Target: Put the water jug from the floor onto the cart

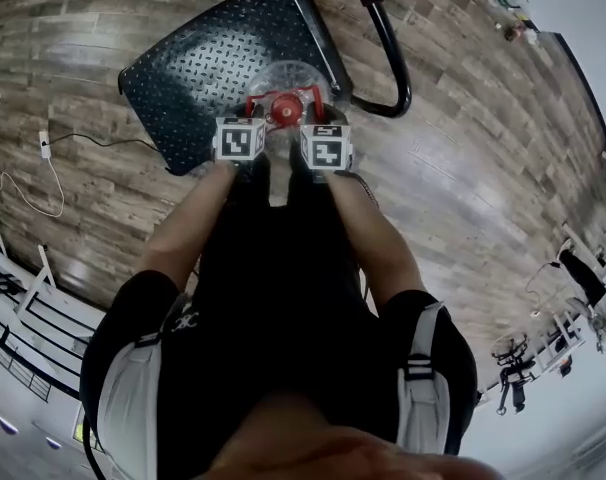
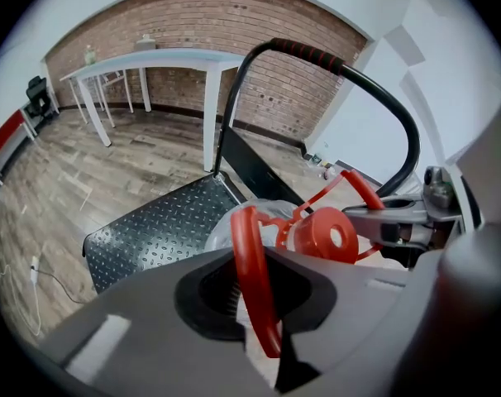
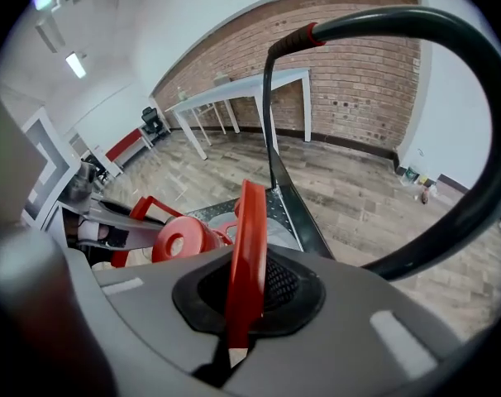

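Both grips are on. My left gripper [image 1: 243, 138] pinches one side of the red handle [image 2: 252, 279], and my right gripper [image 1: 323, 144] pinches the other side. In each case the pads are closed on the strap, not on the body.

The jug [image 1: 286, 76] hangs at 12 o'clock from my hands, cap [image 1: 286, 110] up. It is over the near corner of the cart deck [image 1: 198, 68], beside the push bar [image 1: 383, 38] at 1 o'clock. I cannot tell whether the base touches the deck.

Handling, my guess: heavy if it is full, with a clear, smooth body that offers nothing to grab. The handle looks thin and bendy, so it probably swings. Holding it on both sides of the cap keeps it level.

Views: only the head view shows where the jug sits relative to the deck, plus a cable [image 1: 43, 163] on the floor at 9 o'clock. Only the gripper views show the strap between the pads. The left gripper view also catches my right gripper at 3 o'clock and a white table [image 2: 164, 56] beyond.
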The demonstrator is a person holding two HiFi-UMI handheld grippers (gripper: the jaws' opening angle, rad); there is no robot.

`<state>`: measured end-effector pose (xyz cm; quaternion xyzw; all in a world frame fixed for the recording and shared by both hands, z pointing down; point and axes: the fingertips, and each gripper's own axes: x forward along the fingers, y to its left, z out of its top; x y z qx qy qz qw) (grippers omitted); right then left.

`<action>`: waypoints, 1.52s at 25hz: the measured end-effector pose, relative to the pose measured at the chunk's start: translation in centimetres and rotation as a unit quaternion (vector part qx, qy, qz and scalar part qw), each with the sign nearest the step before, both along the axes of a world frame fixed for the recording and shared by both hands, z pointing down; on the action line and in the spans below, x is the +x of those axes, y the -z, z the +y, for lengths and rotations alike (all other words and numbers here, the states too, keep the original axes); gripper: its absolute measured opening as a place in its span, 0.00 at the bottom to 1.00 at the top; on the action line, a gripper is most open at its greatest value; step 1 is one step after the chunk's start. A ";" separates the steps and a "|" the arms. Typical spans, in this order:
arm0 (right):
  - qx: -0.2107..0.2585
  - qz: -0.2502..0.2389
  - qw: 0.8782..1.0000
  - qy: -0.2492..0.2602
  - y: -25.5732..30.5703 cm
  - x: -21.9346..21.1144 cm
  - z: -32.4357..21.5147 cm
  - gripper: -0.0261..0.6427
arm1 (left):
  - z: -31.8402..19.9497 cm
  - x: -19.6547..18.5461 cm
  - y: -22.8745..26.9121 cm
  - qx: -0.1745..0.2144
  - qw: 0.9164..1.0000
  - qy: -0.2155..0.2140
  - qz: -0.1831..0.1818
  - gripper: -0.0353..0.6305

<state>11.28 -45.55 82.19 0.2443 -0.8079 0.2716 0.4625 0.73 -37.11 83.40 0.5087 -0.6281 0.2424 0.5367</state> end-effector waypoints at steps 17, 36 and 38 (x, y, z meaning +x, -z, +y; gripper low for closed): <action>0.006 0.025 0.999 -0.026 -0.6 2.1 -1.3 0.15 | 0.9 2.8 -1.0 -0.033 0.997 -0.060 0.044 0.22; 0.102 -0.030 0.993 -0.054 8.8 1.7 -3.4 0.06 | -3.0 -1.5 11.8 0.108 0.992 -0.013 -0.057 0.06; 0.106 -0.055 0.991 -0.056 10.5 0.9 -3.6 0.06 | -3.7 -2.1 14.1 0.134 0.989 -0.001 -0.063 0.06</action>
